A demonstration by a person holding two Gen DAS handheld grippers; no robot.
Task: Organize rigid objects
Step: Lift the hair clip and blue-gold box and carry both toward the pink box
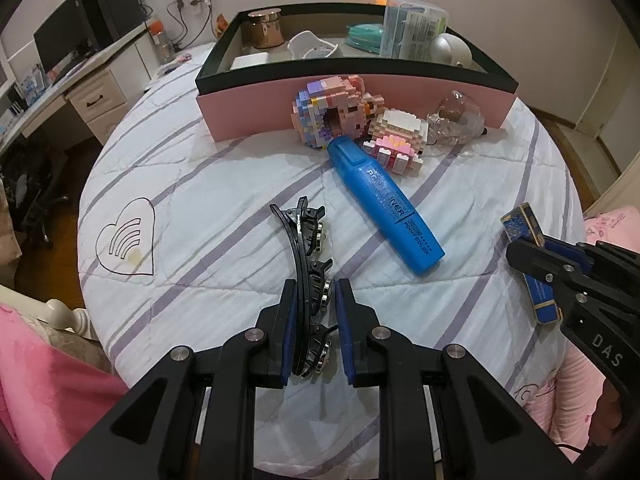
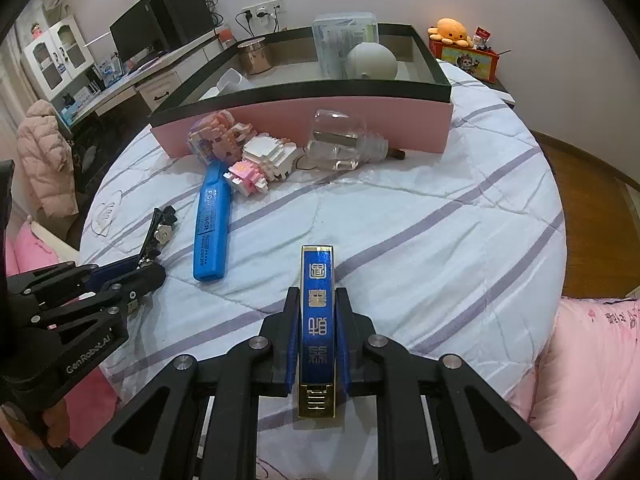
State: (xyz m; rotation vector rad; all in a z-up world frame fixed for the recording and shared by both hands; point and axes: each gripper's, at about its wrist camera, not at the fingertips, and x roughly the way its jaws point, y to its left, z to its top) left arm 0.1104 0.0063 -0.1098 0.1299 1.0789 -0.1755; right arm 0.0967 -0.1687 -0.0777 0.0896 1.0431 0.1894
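Note:
My left gripper is shut on a long black hair clip with metal studs, its far end lying toward the quilt. My right gripper is shut on a slim blue and gold case with white characters, held lengthwise between the pads. In the left wrist view the right gripper with the blue case shows at the right. A blue highlighter lies on the striped quilt. Beyond it sit two brick-built figures and a clear bulb-shaped bottle.
A pink box with a black rim stands at the far side of the quilt, holding a copper jar, a white cup, a clear plastic pack and a grey egg-shaped thing. Pink bedding lies at both near sides. A desk with a monitor stands at left.

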